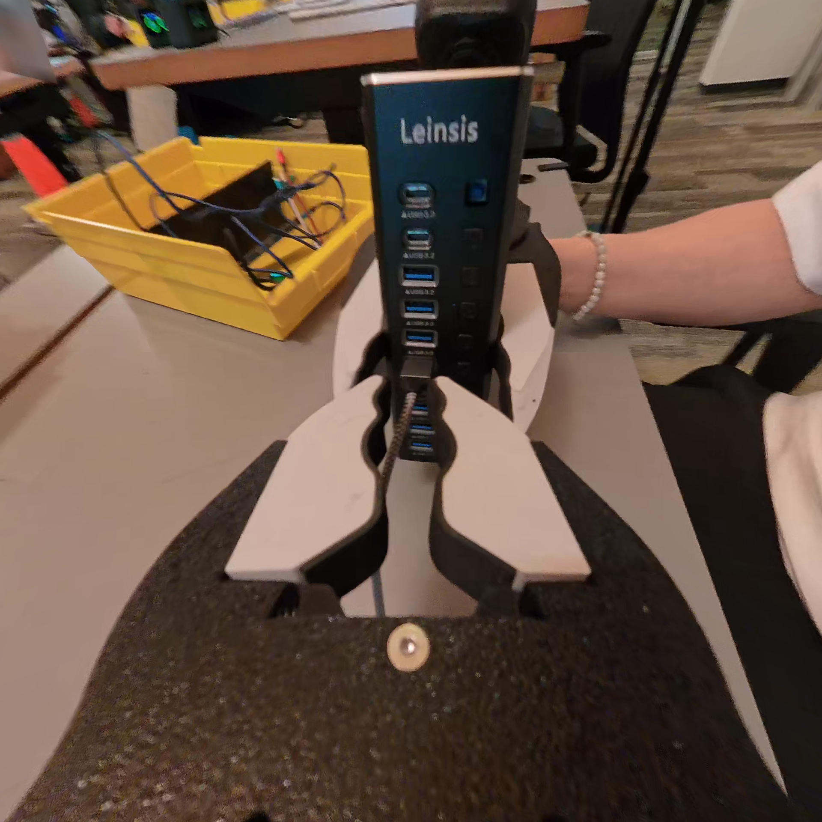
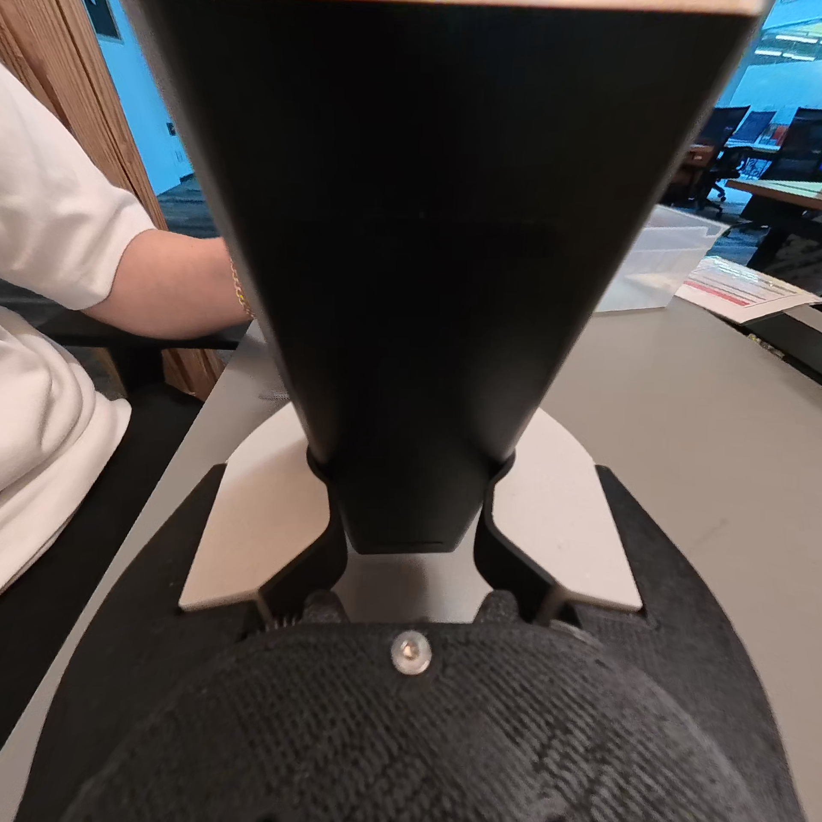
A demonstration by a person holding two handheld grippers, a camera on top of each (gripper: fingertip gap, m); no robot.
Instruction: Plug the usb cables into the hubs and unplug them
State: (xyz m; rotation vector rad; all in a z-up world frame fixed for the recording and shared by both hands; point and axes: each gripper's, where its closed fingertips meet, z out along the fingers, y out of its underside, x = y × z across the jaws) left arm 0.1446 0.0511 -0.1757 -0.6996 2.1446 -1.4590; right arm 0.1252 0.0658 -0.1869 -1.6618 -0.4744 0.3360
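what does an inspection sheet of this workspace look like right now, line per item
surface: pale grey tabletop, bare in front of the hub
job's things: tall dark blue-black metal usb hub held upright; black usb plug sits at a port on its lower front, full seating cannot be told
clutter: yellow plastic bin on the table to the left; printed sheet on the far side
grippers: left gripper closed around the plug; right gripper clamps the hub's base from behind
cables: braided grey cable runs from the plug between the fingers; loose thin wires in the bin
surroundings: wooden desk, patterned carpet, person's bare forearm with bead bracelet
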